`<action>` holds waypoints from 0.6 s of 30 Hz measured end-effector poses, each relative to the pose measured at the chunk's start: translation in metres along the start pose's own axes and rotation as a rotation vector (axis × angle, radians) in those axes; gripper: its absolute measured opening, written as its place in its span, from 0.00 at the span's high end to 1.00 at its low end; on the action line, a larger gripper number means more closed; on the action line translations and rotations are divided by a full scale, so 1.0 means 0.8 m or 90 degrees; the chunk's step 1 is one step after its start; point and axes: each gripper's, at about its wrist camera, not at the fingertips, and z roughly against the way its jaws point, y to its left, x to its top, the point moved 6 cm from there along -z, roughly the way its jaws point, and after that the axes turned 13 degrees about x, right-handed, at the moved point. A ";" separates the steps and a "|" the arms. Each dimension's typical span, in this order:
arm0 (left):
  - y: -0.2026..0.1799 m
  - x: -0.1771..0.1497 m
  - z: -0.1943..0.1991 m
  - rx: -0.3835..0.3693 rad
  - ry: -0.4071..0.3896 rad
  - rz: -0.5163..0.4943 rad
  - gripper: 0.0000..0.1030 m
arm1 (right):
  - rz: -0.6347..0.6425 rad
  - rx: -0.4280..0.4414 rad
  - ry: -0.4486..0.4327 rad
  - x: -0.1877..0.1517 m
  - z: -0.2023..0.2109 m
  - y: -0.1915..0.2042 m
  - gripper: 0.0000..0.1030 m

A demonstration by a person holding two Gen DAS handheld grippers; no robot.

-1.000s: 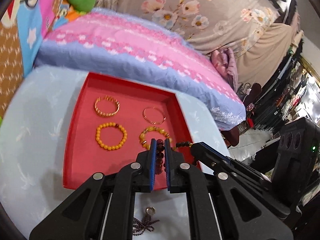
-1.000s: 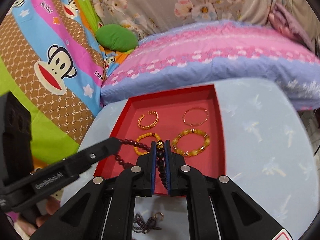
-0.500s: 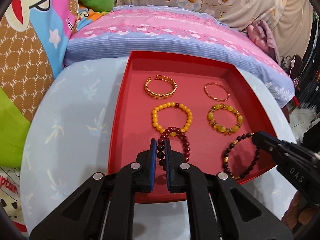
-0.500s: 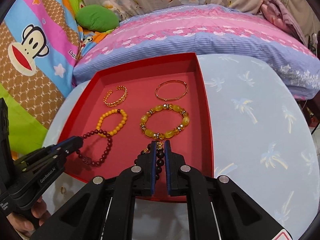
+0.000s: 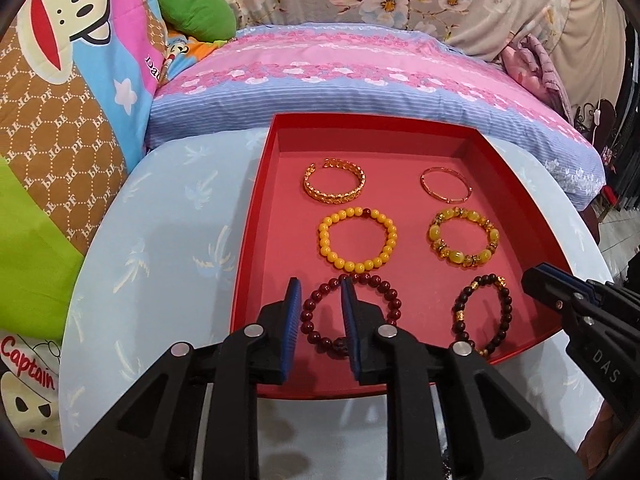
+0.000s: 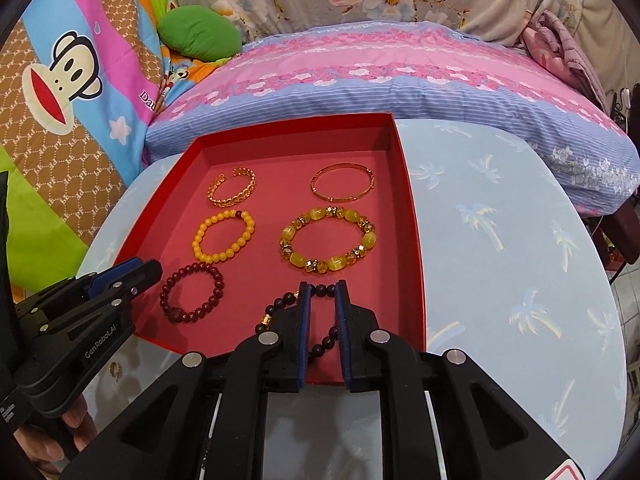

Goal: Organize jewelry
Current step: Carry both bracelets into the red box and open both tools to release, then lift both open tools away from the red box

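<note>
We have just let go of two bracelets. Half a second ago our left gripper (image 5: 319, 294) pinched the red bracelet (image 5: 352, 316) and our right gripper (image 6: 321, 296) pinched the dark bracelet (image 6: 316, 320). Now both sets of fingers are spread apart and hold nothing.

The red bracelet lies flat in the tray (image 5: 256, 216), at the near left, and one blue finger (image 5: 348, 312) sits inside its ring. The dark bracelet lies at the near right, and the right gripper's fingers straddle part of it.

So the tray now has three neat rows of two. At the back are the gold cuff (image 5: 334, 187) and the thin bangle (image 5: 446, 189). In the middle are the yellow beads (image 5: 357, 239) and the amber bracelet (image 5: 464, 237). Our two are in front.

We think this part of the job is nearly done. We should lift both grippers straight up, so a finger does not drag a bracelet out of line. A small chain piece (image 6: 116, 368) lies on the table (image 6: 500, 240) near the tray. It may be next.
</note>
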 end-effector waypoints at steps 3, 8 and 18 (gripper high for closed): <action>0.001 0.000 0.007 0.000 -0.005 0.001 0.80 | 0.000 0.003 -0.005 -0.002 0.008 0.002 0.87; 0.001 -0.005 0.024 0.001 -0.014 0.005 0.76 | 0.007 0.008 -0.008 -0.010 0.020 0.008 0.87; 0.009 -0.049 0.062 0.005 -0.019 0.001 0.74 | 0.015 0.025 -0.007 -0.053 0.056 0.025 0.86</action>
